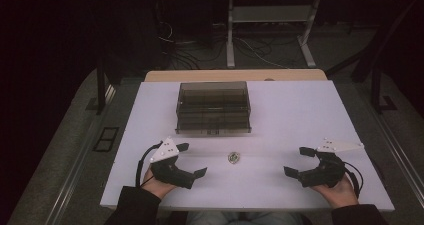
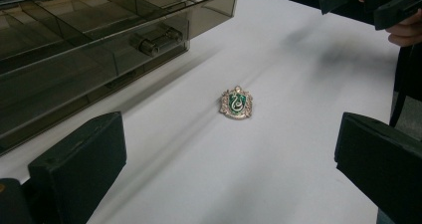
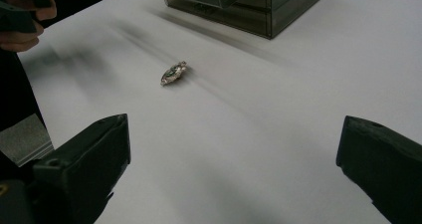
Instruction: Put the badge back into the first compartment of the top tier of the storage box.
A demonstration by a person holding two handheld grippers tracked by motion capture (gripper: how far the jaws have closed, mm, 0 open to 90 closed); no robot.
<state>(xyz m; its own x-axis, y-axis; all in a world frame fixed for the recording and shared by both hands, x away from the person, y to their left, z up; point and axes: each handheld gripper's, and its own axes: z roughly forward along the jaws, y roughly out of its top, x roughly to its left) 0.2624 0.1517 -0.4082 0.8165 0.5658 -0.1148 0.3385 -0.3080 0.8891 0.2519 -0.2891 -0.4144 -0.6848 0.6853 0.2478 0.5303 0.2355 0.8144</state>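
Between my two claws on the tabletop (image 1: 300, 115): crest badge (image 1: 233, 157) lying flat, near drawer box (image 1: 213, 107) | left claw (image 1: 191, 160), right claw (image 1: 299, 161) both spread, empty | badge looks light, stiff metal, thin, slippery | pinch across its edges

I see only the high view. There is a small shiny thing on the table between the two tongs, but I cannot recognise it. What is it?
Observer: The left gripper view shows a badge shaped like a crest, with a green shield, a silver snake and a gold edge.
Operator: Does it lie flat?
Observer: Yes. The right gripper view sees it from a low angle, lying flat on the table with nothing touching it.
Operator: Does the box behind it have a handle?
Observer: Yes. The left gripper view shows a small clear handle on the front of the smoky box.
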